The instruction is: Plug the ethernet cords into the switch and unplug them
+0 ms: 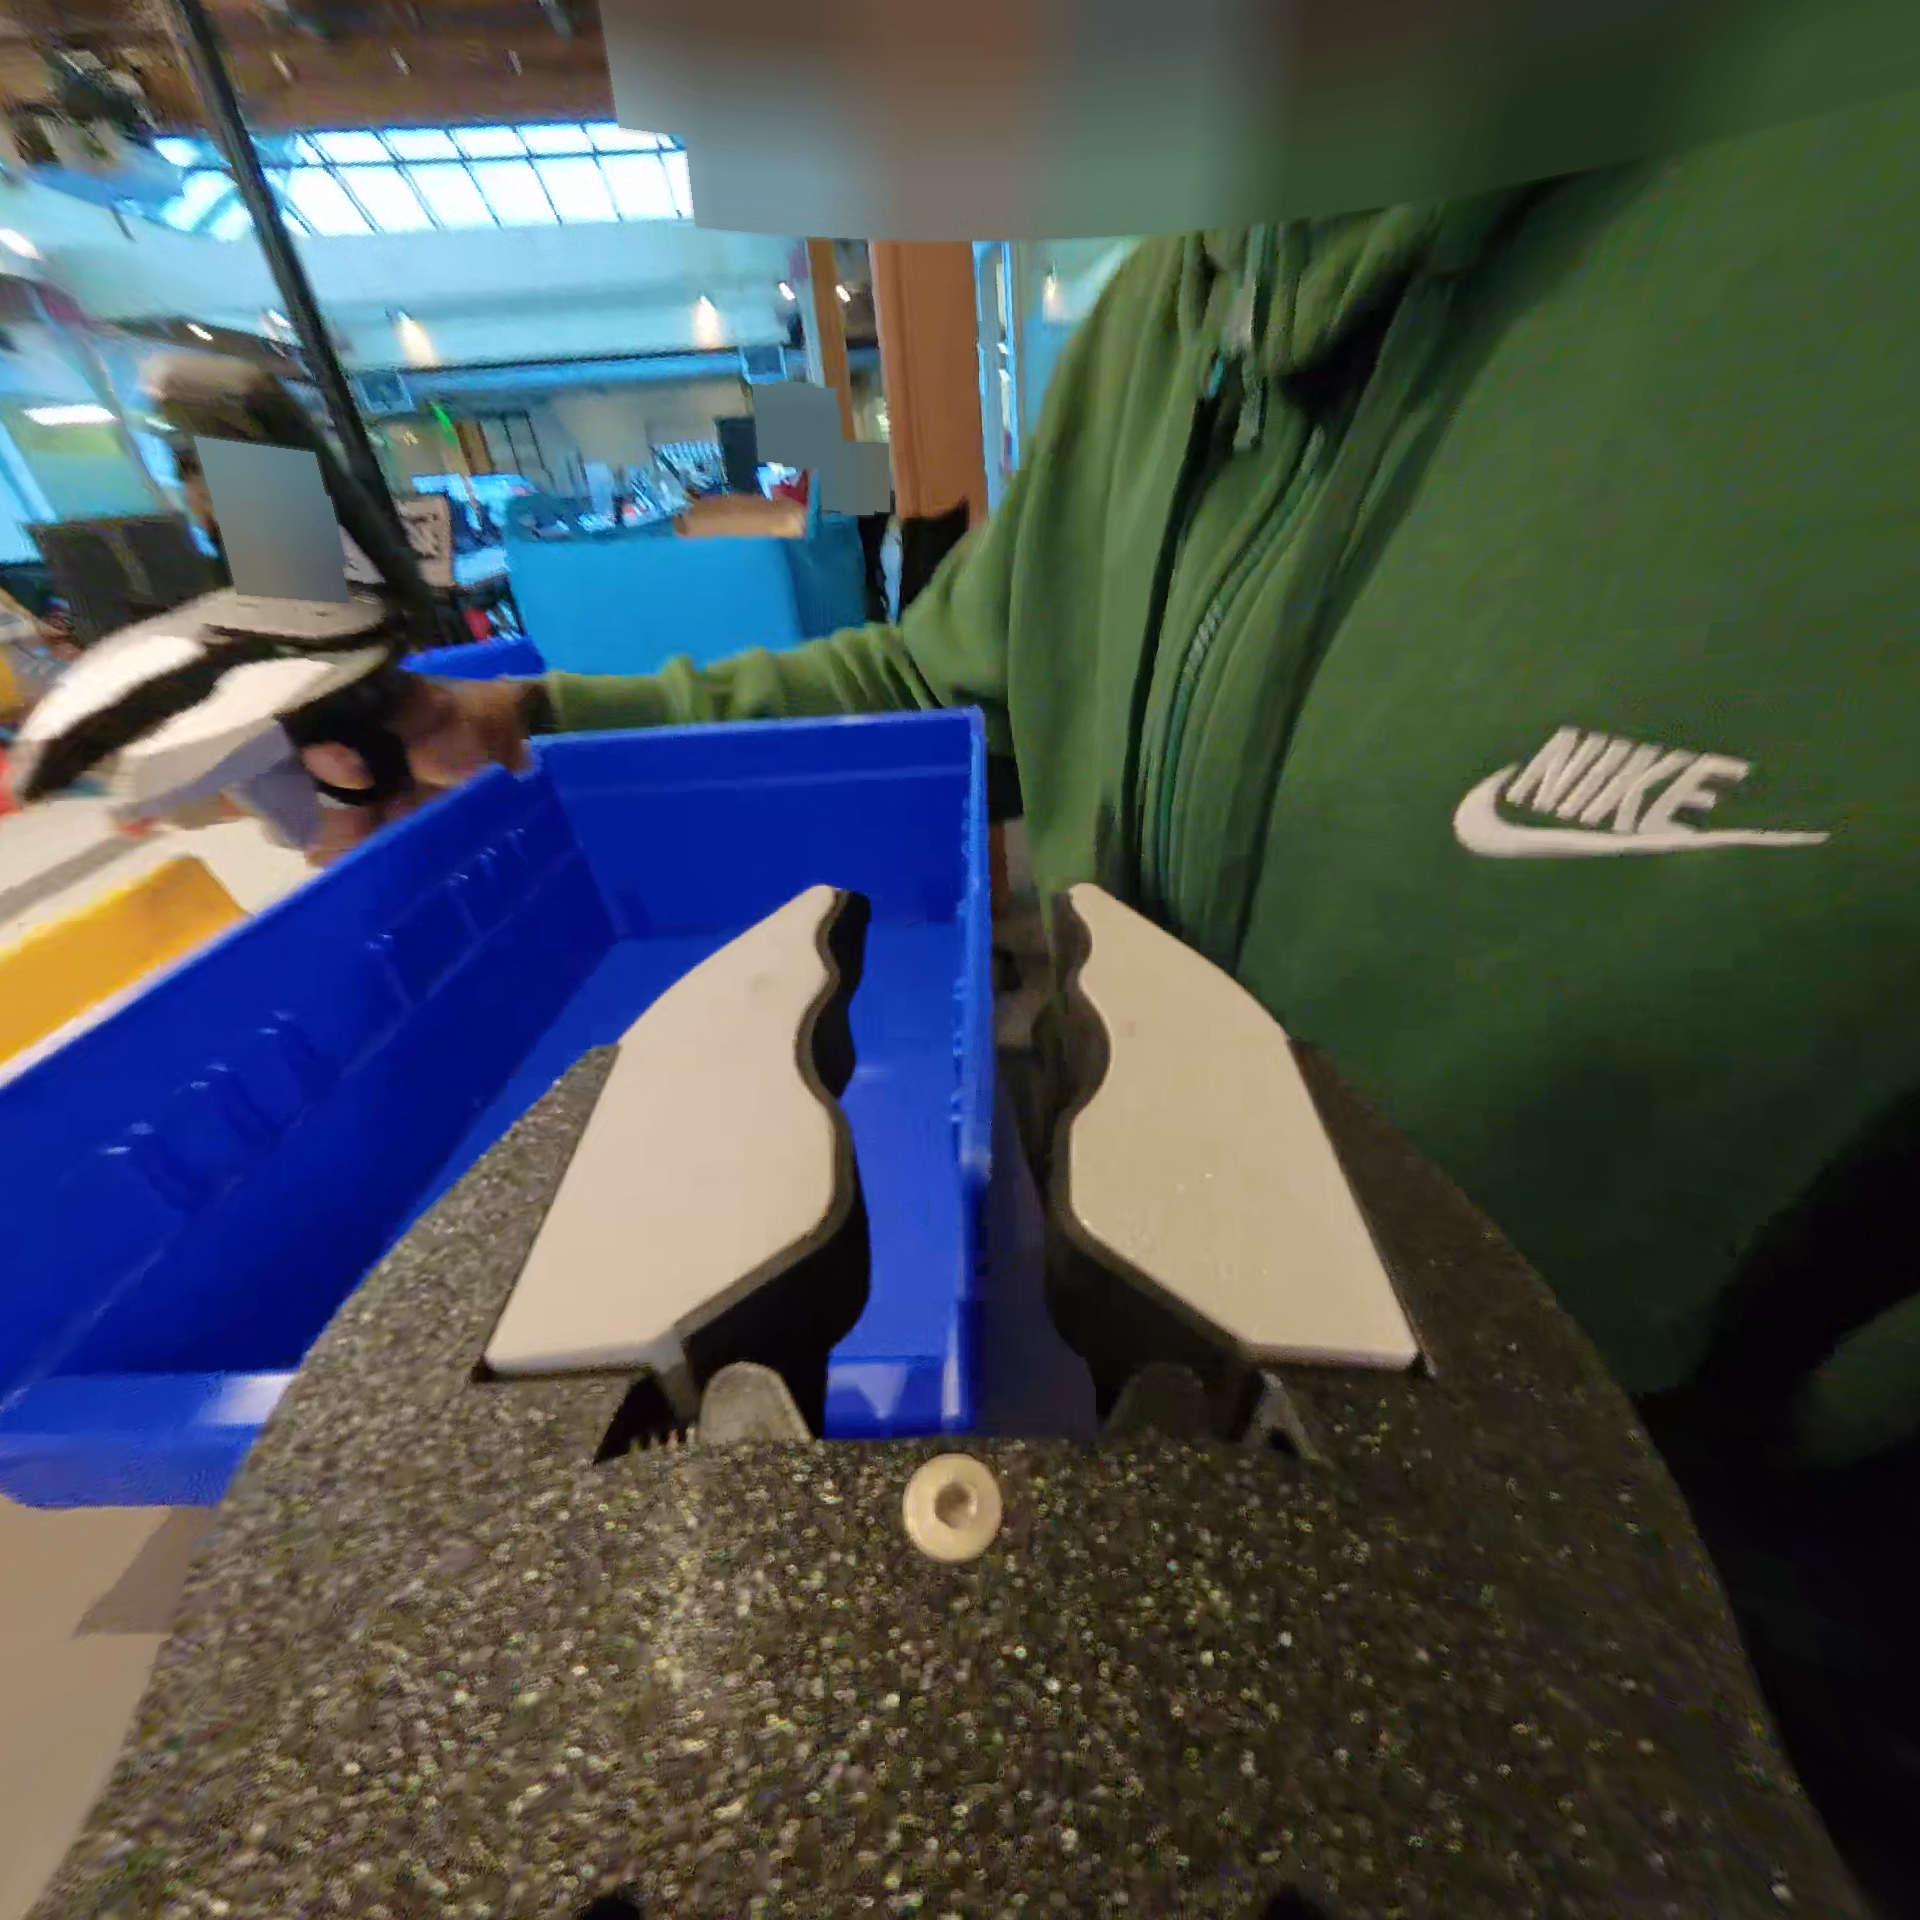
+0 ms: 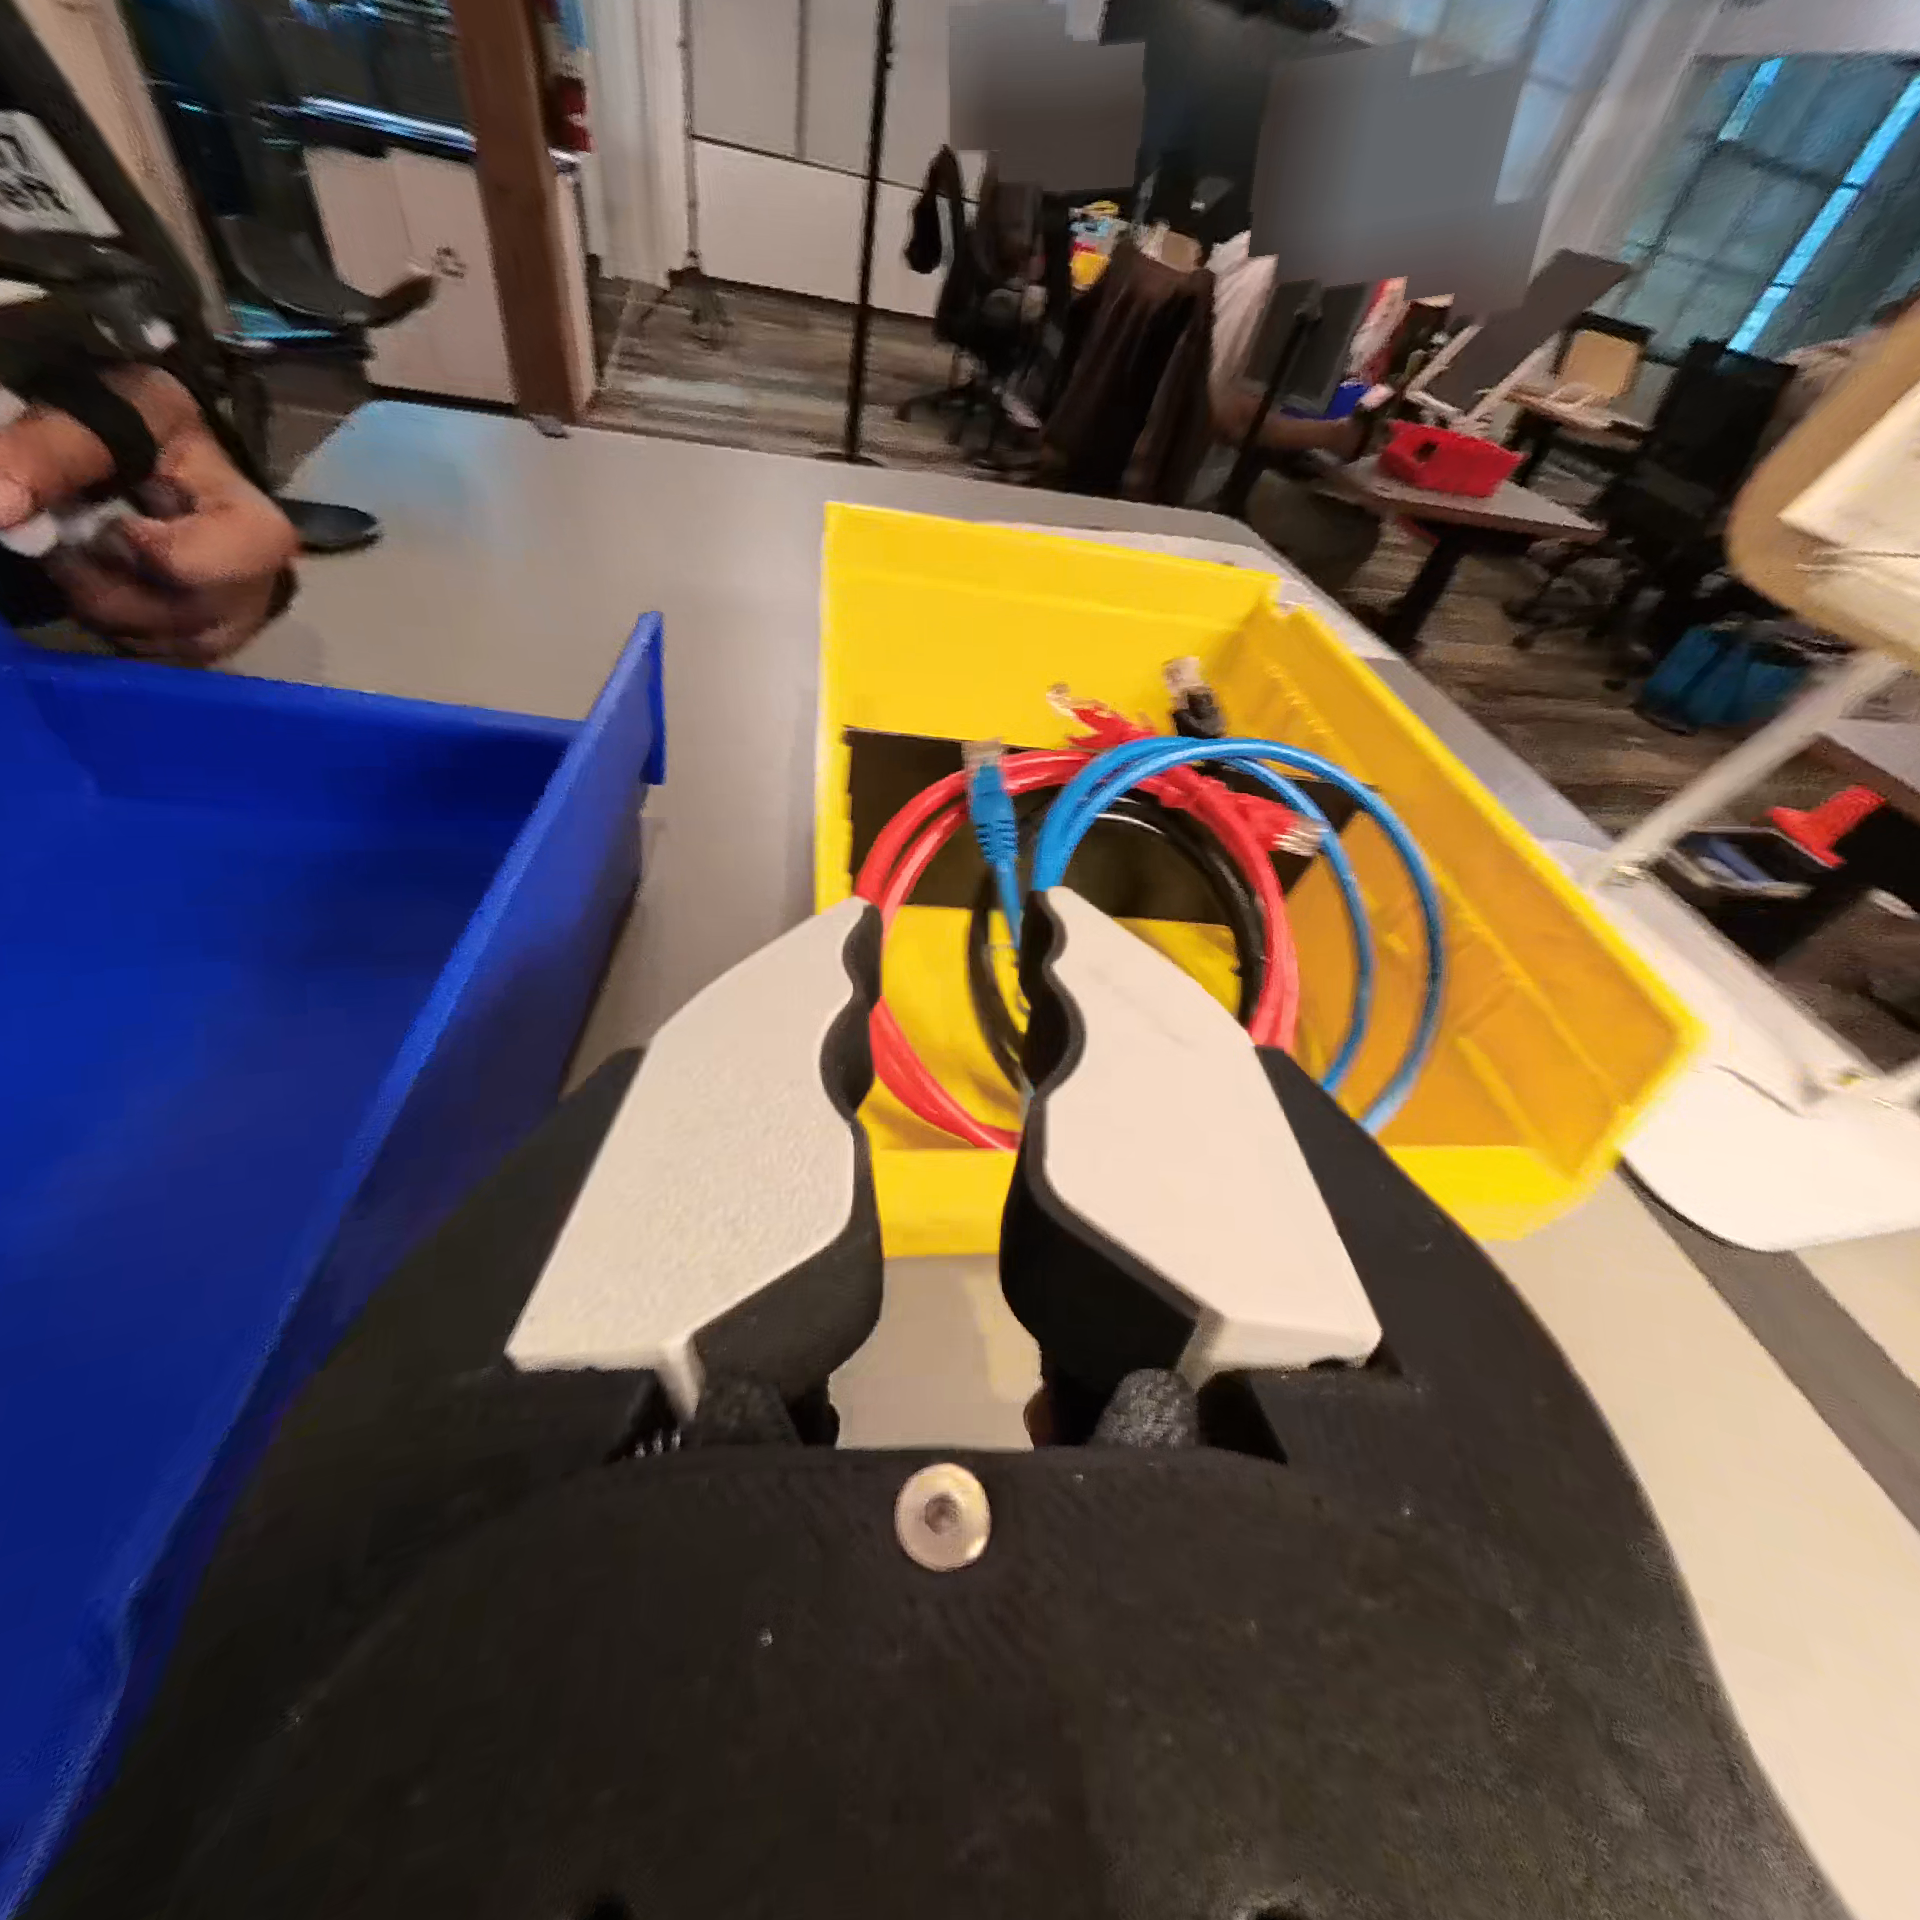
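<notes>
Red (image 2: pixel 1247 816), blue (image 2: pixel 995 826) and black (image 2: pixel 1197 712) ethernet cords lie coiled in a yellow bin (image 2: pixel 987 623). A flat black box (image 2: pixel 899 774) lies under them; I cannot tell whether it is the switch. My right gripper (image 2: pixel 951 914) is open and empty, just above the near end of the coils. My left gripper (image 1: pixel 961 914) is open and empty above the near right wall of an empty blue bin (image 1: pixel 312 1091). The right gripper also shows in the left wrist view, blurred at far left (image 1: pixel 94 727).
The blue bin (image 2: pixel 260 935) stands left of the yellow bin on a grey table (image 2: pixel 499 540). A person's green hooded top (image 1: pixel 1455 623) is close on the left gripper's right. The hand holding the left gripper (image 2: pixel 156 540) is at far left. White sheets (image 2: pixel 1766 1164) lie right of the yellow bin.
</notes>
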Tool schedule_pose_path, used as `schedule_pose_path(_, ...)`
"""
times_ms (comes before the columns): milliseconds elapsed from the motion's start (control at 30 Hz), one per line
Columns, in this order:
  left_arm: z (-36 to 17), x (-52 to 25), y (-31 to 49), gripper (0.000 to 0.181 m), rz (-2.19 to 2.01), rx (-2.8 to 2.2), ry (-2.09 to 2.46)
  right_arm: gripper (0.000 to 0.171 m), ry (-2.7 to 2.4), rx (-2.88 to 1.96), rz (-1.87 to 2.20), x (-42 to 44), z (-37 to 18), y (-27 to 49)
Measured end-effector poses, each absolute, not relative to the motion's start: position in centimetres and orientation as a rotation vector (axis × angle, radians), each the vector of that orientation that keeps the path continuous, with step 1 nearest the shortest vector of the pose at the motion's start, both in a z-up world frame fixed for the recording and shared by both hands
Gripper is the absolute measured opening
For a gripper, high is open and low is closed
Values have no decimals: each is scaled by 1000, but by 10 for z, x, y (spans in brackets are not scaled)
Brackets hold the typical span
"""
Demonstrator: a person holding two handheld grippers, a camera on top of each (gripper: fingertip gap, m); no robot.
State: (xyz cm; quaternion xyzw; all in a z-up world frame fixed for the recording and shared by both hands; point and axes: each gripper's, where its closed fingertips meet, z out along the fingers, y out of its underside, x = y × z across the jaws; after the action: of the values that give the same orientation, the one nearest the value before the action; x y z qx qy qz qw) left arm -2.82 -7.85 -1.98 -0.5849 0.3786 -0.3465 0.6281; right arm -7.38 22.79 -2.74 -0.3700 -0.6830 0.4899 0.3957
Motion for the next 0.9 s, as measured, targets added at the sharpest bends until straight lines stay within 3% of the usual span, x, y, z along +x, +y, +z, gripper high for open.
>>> schedule_pose_path(100,5,-61,-61,44,-682,-1331,716,28,-1686,-1059,1082,-59,-20,253)
schedule_pose_path(233,19,-159,0,50,-375,-1541,254,38,-1574,-1363,902,-13,-18,273)
schedule_pose_path(333,-1,-238,34,55,-177,-1811,-66,43,-1433,-1606,976,35,-23,261)
schedule_pose_path(533,-13,-301,102,63,-267,-1995,-247,60,-1203,-1841,1274,101,-30,207)
schedule_pose_path(733,-61,-309,139,41,-291,-2265,-217,71,-1380,-1938,1187,101,-60,150)
schedule_pose_path(900,-61,-320,126,13,-177,-2257,-176,39,-1600,-1846,1048,100,-66,153)
